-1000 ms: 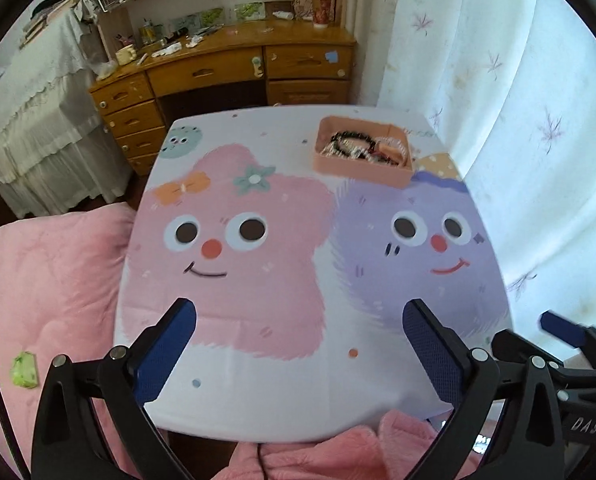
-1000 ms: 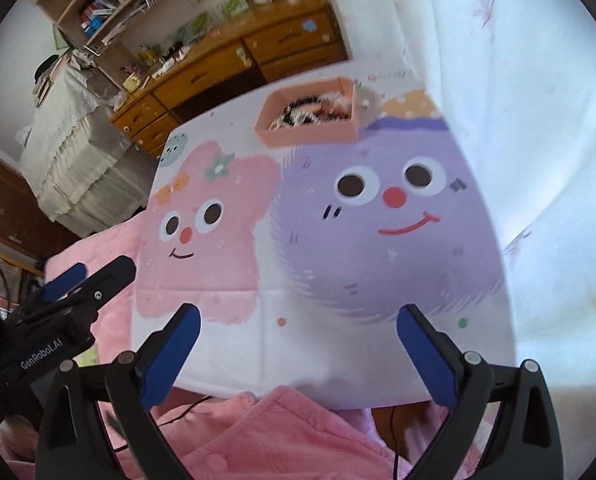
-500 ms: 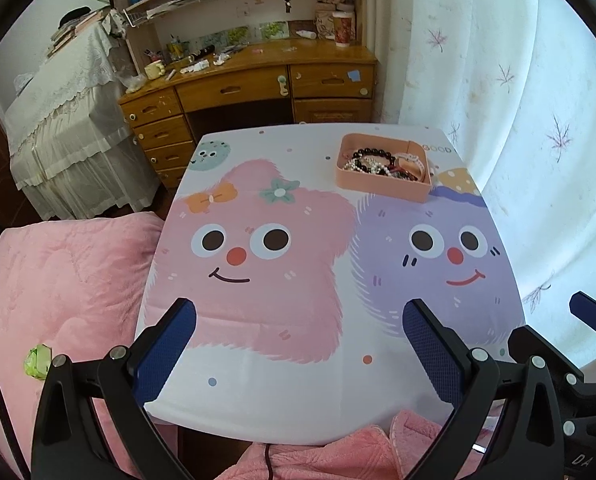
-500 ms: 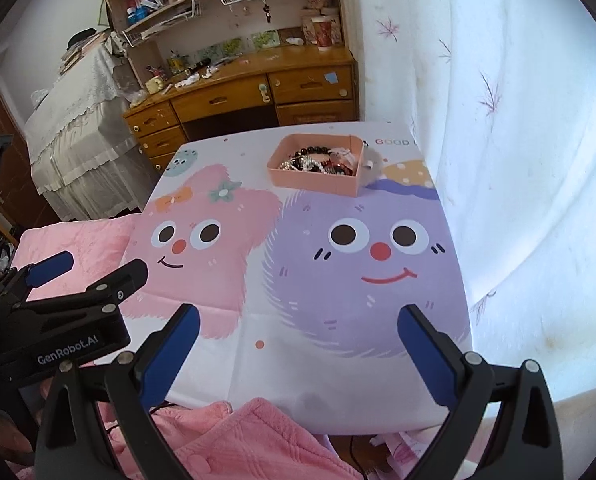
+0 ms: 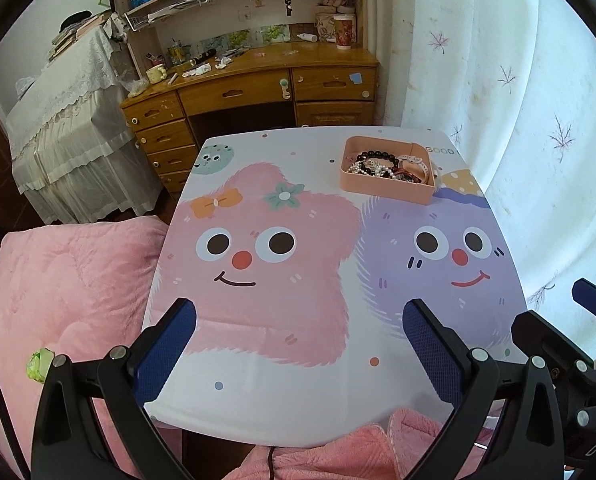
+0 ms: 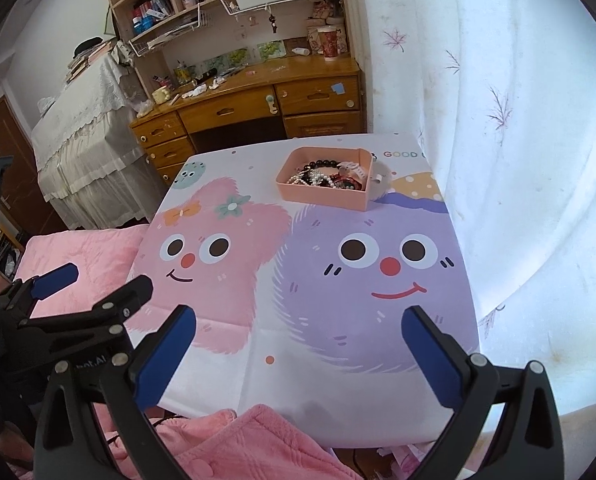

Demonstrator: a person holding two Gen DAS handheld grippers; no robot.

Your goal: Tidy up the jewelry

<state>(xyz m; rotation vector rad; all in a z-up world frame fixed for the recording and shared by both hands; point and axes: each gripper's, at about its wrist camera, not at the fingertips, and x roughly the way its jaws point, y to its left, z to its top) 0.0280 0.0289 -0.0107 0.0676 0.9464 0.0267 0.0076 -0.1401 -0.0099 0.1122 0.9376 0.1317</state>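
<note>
A pink tray [image 5: 385, 190] stands at the far right of the cartoon-print table [image 5: 298, 392]. It holds a black bead bracelet [image 5: 375, 156], a pearl strand and other jewelry in a pile. The tray also shows in the right wrist view [image 6: 321, 198]. My left gripper [image 5: 298, 348] is open and empty, above the table's near edge. My right gripper [image 6: 298, 352] is open and empty, above the near edge too. The left gripper shows in the right wrist view at the left [image 6: 94, 292], and the right gripper's fingers [image 5: 591, 304] show at the right of the left wrist view.
A pink quilt [image 5: 58, 300] lies left of the table and under its near edge. A wooden desk [image 5: 250, 88] with shelves stands behind the table. A white curtain [image 5: 517, 100] hangs along the right. A cloth-covered piece of furniture [image 5: 70, 136] stands at the back left.
Both grippers have risen and pulled back from the table, so more of the room shows. Both stayed open and empty. The tray and jewelry have not moved.
</note>
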